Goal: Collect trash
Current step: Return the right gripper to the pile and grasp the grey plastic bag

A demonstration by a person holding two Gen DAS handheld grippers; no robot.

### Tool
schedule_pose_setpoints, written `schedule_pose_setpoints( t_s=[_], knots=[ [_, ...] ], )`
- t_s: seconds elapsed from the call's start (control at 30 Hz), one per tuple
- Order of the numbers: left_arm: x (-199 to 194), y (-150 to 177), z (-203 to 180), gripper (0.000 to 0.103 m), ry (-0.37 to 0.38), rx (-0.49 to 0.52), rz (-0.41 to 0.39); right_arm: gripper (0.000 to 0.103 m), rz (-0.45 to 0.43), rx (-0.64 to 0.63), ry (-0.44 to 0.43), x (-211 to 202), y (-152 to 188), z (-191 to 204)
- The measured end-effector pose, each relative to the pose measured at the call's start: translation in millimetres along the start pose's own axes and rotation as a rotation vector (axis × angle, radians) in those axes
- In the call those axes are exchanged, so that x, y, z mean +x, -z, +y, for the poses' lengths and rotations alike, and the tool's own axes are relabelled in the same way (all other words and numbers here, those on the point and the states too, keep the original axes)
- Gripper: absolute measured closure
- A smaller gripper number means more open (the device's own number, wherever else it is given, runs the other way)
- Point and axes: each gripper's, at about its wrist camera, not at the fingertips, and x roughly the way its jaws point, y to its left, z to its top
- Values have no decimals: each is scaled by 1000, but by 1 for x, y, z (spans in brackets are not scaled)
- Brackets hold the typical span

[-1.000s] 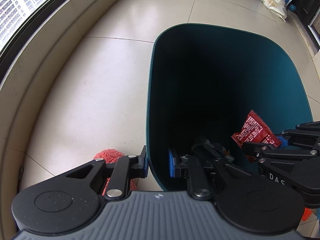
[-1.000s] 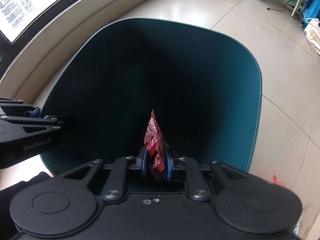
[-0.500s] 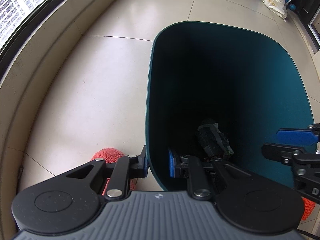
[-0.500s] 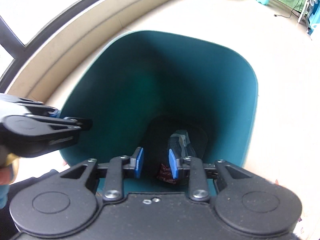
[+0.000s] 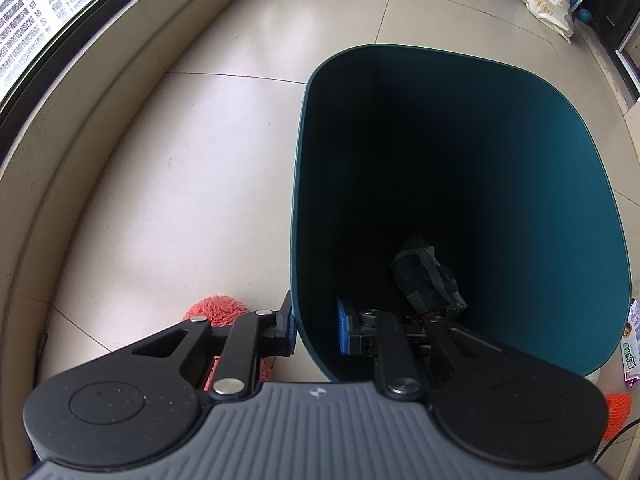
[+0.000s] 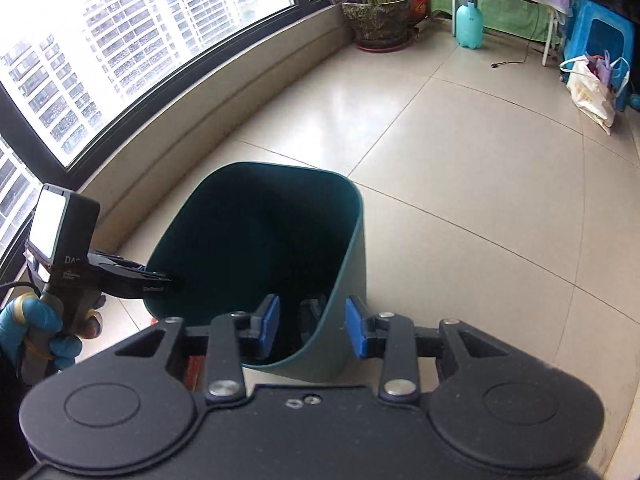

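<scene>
Your left gripper (image 5: 316, 330) clamps the near-left rim of the teal bin (image 5: 560, 208), crumpled trash (image 5: 426, 276) lies at the bin's bottom, and your right gripper (image 6: 312, 328) hangs released, its fingers straddling the bin's right wall

Bright daylight from window (image 6: 120, 52), floor (image 6: 332, 92) glare, shadowed bin (image 5: 400, 160) interior, fisheye-curved edges

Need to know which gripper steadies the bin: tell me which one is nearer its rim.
Left. The left gripper straddles the teal bin's rim wall; the right gripper, open, hangs by the opposite rim.
</scene>
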Motion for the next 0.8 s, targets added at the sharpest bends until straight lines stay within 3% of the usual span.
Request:
schedule_pose_setpoints(
  t_s=[0.2, 0.37, 0.67, 0.8],
  knots=[
    [-1, 5, -2, 84, -9, 12, -10, 65, 9, 95, 58, -24, 25, -37],
    [-2, 5, -3, 84, -9, 3, -6, 60, 73, 163, 133, -2, 69, -68],
    [-4, 6, -6, 84, -25, 15, -12, 58, 302, 219, 210, 99, 168, -108],
    [-3, 7, -8, 84, -31, 18, -16, 58, 372, 199, 235, 135, 192, -113]
  ],
)
